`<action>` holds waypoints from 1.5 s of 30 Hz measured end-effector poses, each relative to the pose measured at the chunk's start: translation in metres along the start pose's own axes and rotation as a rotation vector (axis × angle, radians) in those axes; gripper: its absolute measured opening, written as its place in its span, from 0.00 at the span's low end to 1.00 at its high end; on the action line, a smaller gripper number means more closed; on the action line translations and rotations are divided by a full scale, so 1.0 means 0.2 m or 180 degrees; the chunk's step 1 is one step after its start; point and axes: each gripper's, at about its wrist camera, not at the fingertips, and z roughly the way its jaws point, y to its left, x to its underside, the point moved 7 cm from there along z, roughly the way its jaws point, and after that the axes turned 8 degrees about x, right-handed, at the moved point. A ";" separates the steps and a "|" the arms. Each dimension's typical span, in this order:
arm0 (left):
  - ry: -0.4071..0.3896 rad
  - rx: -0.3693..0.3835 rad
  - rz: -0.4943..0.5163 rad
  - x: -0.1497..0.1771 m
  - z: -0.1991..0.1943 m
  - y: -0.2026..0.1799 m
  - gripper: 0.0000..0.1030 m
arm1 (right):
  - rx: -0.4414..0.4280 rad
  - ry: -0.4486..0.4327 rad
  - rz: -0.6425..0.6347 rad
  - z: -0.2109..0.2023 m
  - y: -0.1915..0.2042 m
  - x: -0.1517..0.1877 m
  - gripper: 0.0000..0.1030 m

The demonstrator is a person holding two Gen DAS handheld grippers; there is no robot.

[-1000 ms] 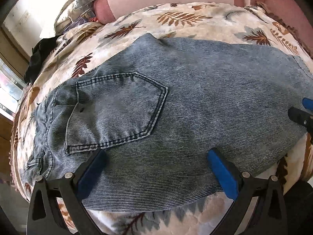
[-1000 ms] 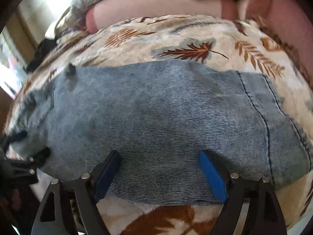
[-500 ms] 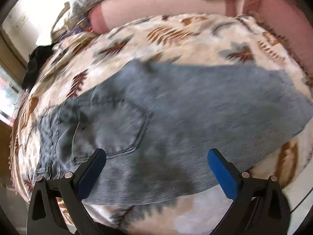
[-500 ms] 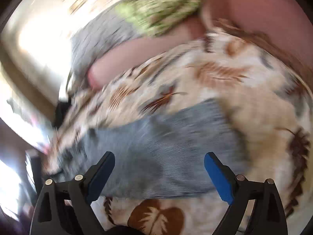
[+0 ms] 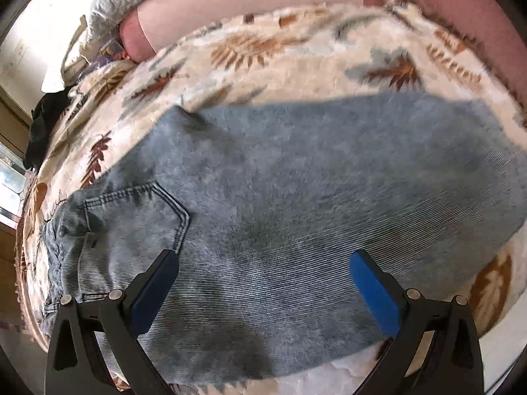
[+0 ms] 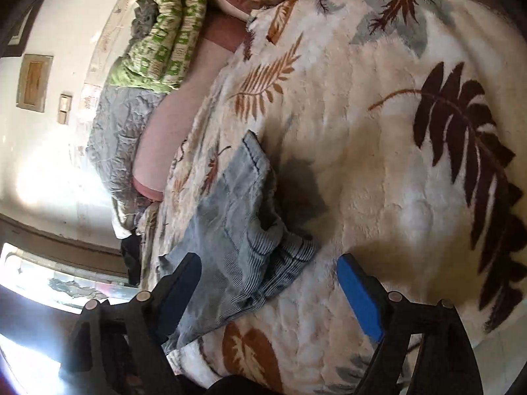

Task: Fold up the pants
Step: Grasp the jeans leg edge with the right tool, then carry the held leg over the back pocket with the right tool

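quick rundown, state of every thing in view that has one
jeans: lying flat on the blanket, folded over, back pocket facing up, not held
left gripper: open above the jeans, nothing between its pads
right gripper: jaws closing, hem end of the jeans below, not gripped
leaf-print blanket: spread out under the jeans
green quilt: bunched up at the far side

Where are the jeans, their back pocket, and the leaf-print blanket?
jeans (image 5: 296, 197): left wrist view, middle of the denim.
back pocket (image 5: 138, 220): left wrist view, pocket face inside the stitching.
leaf-print blanket (image 6: 378, 164): right wrist view, bare cream pile right of the jeans.
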 end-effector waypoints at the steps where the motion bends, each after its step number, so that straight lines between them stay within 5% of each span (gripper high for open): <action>1: 0.0019 0.0002 -0.0007 0.01 0.02 0.00 1.00 | -0.0002 -0.0012 -0.0013 0.02 0.01 -0.01 0.84; 5: -0.0002 0.0077 -0.0052 0.02 0.02 0.01 1.00 | 0.0020 -0.0080 0.0012 0.08 0.04 -0.08 0.82; 7: 0.0006 0.0092 -0.0071 0.02 0.02 0.02 1.00 | -0.0009 -0.0085 0.0065 0.10 0.03 -0.10 0.60; 8: 0.0009 0.0095 -0.0095 0.02 0.01 0.03 1.00 | 0.0047 -0.0051 0.0105 0.12 0.01 -0.10 0.38; 15: -0.0054 0.0174 -0.0219 0.02 -0.06 0.09 1.00 | -0.0067 0.0042 0.0010 0.11 0.06 -0.08 0.27; 29: -0.0419 0.0333 -0.0686 0.09 -0.31 0.43 1.00 | -0.0015 -0.0081 -0.0964 0.06 0.80 0.01 0.27; 38: -0.0536 0.0346 -0.0854 0.18 -0.37 0.61 1.00 | 0.0116 0.0488 -0.1875 0.46 1.28 0.51 0.31; 42: -0.0489 0.0289 -0.0817 0.20 -0.33 0.63 1.00 | 0.0187 0.0843 -0.2214 0.61 1.31 0.74 0.50; 45: -0.0473 0.0308 -0.0749 0.20 -0.32 0.60 1.00 | -0.0091 0.0905 -0.2138 0.58 1.30 0.76 0.52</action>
